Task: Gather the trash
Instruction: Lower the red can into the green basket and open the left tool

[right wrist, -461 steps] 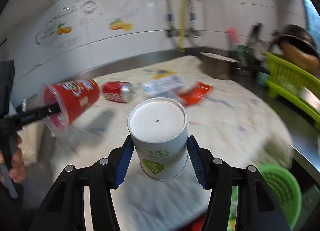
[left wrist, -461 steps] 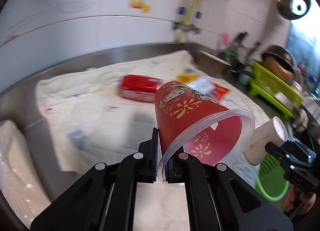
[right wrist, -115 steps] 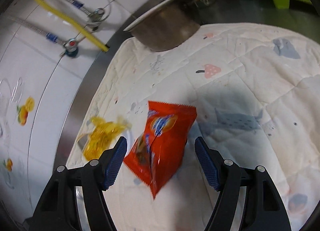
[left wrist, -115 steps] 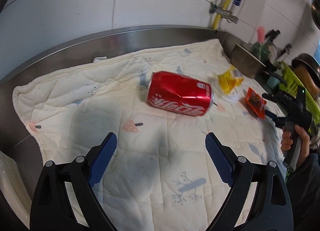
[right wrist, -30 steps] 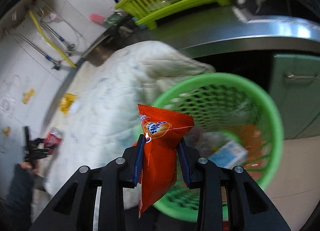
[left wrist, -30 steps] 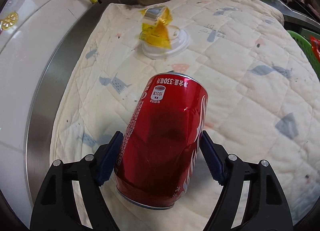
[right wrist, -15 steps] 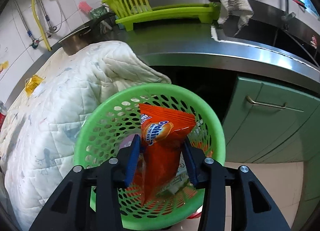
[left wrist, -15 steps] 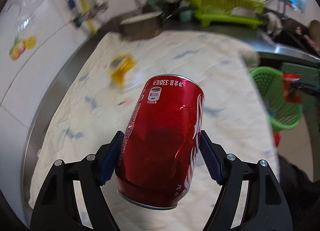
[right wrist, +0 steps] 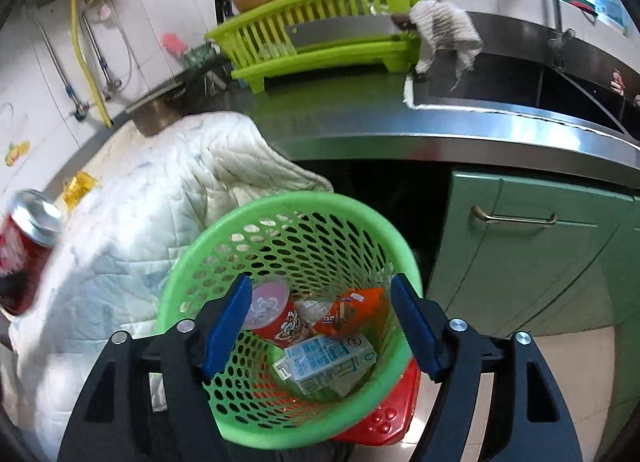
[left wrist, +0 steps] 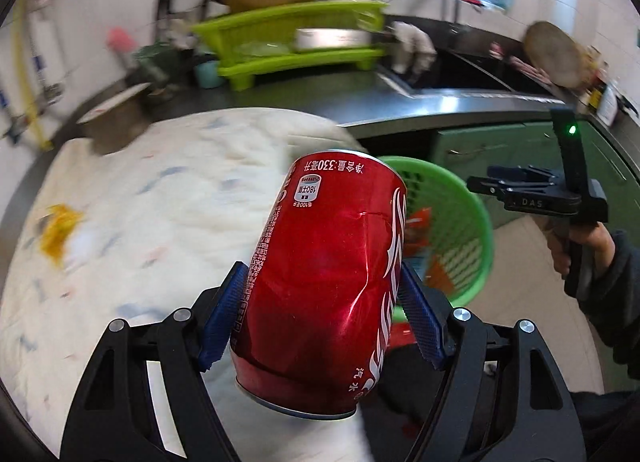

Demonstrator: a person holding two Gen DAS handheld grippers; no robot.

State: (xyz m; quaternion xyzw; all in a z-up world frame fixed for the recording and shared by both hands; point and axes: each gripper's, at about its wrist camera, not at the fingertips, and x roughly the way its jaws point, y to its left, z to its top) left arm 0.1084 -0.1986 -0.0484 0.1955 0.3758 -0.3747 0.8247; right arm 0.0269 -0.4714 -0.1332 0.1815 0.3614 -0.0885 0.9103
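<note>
My left gripper (left wrist: 320, 318) is shut on a dented red soda can (left wrist: 324, 282) and holds it in the air above the quilt's edge, left of the green perforated trash basket (left wrist: 468, 230). The can also shows at the left edge of the right wrist view (right wrist: 24, 234). My right gripper (right wrist: 320, 322) is open and empty just above the basket (right wrist: 288, 214). Inside lie the orange snack bag (right wrist: 352, 312), a red cup (right wrist: 276, 316) and a milk carton (right wrist: 328, 360). The right gripper shows from the side in the left wrist view (left wrist: 496, 184). A yellow wrapper (left wrist: 60, 230) lies on the quilt.
A white quilt (right wrist: 152, 190) covers the steel counter and hangs over its edge beside the basket. A lime dish rack (right wrist: 320, 38), a metal bowl (right wrist: 156, 110) and a sink (right wrist: 520, 78) stand behind. Green cabinet doors (right wrist: 528, 254) are right of the basket, a red object (right wrist: 384, 418) under it.
My right gripper has opened and the orange snack bag has dropped into the basket. My left gripper has carried the can toward the basket.
</note>
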